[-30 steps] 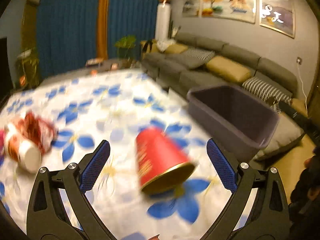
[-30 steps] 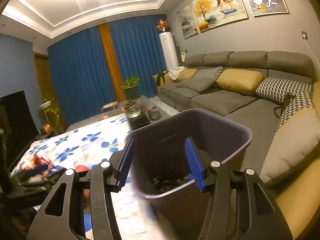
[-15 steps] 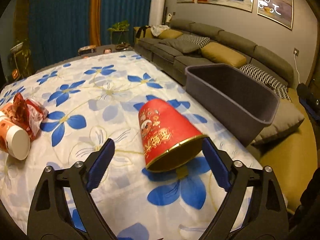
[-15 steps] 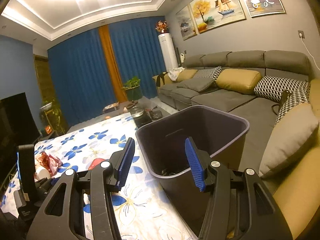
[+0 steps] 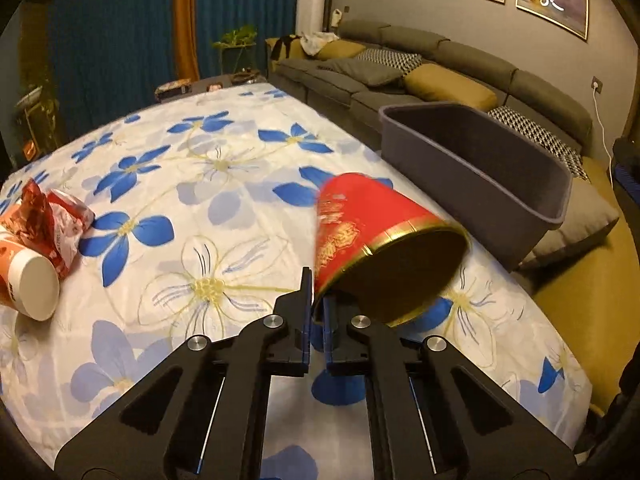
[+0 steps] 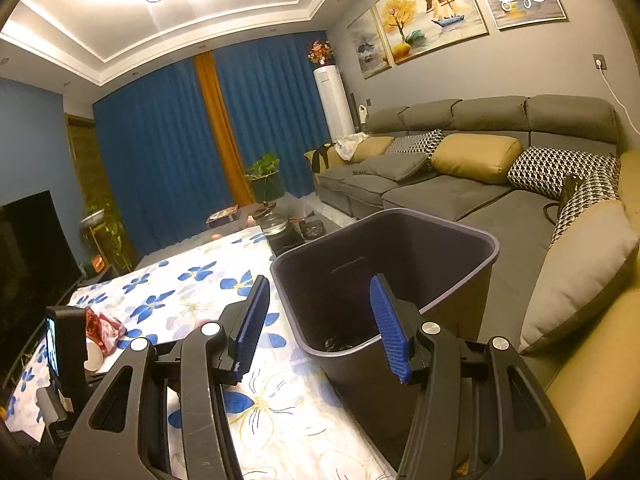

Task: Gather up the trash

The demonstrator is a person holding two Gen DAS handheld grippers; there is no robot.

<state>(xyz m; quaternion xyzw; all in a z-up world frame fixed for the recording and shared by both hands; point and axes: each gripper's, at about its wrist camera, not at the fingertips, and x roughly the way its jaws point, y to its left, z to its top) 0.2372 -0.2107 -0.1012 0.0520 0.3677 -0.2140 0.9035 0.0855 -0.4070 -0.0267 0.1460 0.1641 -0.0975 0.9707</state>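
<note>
On floral cloth, red gold-rimmed cup, tipped sideways

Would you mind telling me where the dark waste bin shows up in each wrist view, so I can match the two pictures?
Left wrist view: the waste bin is at upper right, beyond the red paper cup, off the table's edge.
Right wrist view: the bin fills the centre, directly ahead between the fingers.
Shared landmark: the floral tablecloth beside it.

You've got blue curtains behind, a grey sectional sofa with mustard cushions, paintings above, ceiling spotlights glowing warm
</note>
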